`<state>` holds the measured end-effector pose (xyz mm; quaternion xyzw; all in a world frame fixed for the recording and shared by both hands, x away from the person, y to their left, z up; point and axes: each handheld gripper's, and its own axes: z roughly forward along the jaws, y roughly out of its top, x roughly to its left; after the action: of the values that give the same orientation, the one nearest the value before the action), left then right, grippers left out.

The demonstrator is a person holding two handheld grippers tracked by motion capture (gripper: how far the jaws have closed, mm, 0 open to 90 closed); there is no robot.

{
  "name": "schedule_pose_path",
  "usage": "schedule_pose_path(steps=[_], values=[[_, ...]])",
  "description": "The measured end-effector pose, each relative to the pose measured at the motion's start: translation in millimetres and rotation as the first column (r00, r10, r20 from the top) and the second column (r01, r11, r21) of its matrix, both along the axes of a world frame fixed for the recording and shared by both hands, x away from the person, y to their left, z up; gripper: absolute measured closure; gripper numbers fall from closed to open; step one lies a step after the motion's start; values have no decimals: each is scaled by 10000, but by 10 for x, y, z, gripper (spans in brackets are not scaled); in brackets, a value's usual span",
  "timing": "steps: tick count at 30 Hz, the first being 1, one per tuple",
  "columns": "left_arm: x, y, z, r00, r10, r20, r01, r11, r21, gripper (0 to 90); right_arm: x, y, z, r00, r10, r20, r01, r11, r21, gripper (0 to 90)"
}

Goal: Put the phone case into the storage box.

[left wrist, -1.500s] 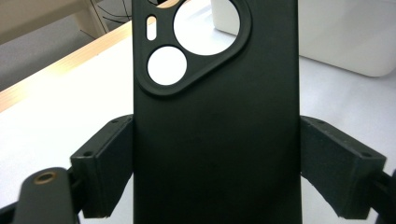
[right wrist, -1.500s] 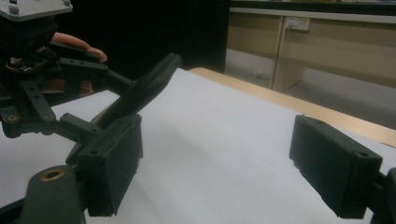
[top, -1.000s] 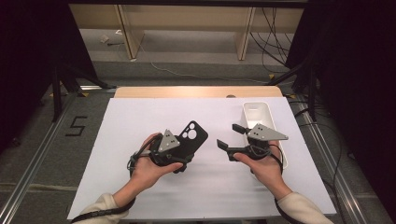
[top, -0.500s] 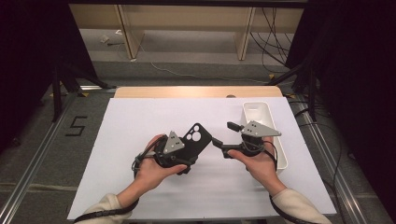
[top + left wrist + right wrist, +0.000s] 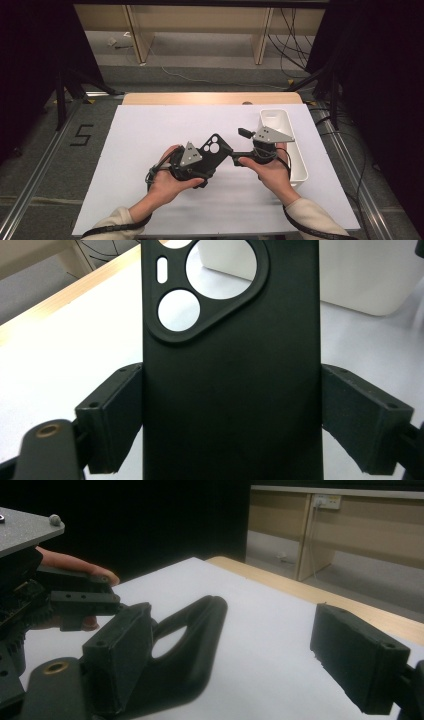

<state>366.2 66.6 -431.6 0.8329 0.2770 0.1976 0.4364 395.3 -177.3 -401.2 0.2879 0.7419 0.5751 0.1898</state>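
White table (image 5: pixel 150 130): bin (image 5: pixel 295 150) beside right claw (image 5: pixel 238 145).

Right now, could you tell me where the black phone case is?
In the high view the black phone case is at table centre, clamped in the left gripper, with the right gripper and white bin to its right.

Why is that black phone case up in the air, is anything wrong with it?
Nothing stands out. The phone case looks whole, clamped by its long edges in the left tool. The right tool stands open beside its camera end. The white bin sits upright.
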Motion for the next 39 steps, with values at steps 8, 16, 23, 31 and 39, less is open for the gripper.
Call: schedule_pose_path(steps=[8, 16, 23, 31, 39], values=[[-17, -66, 3, 9999, -145, 39, 145, 9999, -1, 150, 41, 97, -22, 9999, 106, -132, -107, 9999, -9, 184], [-31, -130, 0, 9996, -267, 56, 267, 9996, 19, 150, 94, 155, -66, 9979, 82, -648, -70, 9998, 181, 202], [-46, -185, -8, 9992, -400, 25, 400, 9992, 14, 150, 130, 185, -85, 9967, -29, -812, 35, 10000, 64, 265], [-50, -192, 1, 9991, -403, 93, 402, 9991, 102, 150, 146, 206, -104, 9940, -53, -1088, 58, 10000, 44, 349], [-50, -191, 6, 9992, -377, 163, 376, 9993, 61, 150, 158, 219, -114, 9908, 77, -1350, -59, 9999, 140, 431]])
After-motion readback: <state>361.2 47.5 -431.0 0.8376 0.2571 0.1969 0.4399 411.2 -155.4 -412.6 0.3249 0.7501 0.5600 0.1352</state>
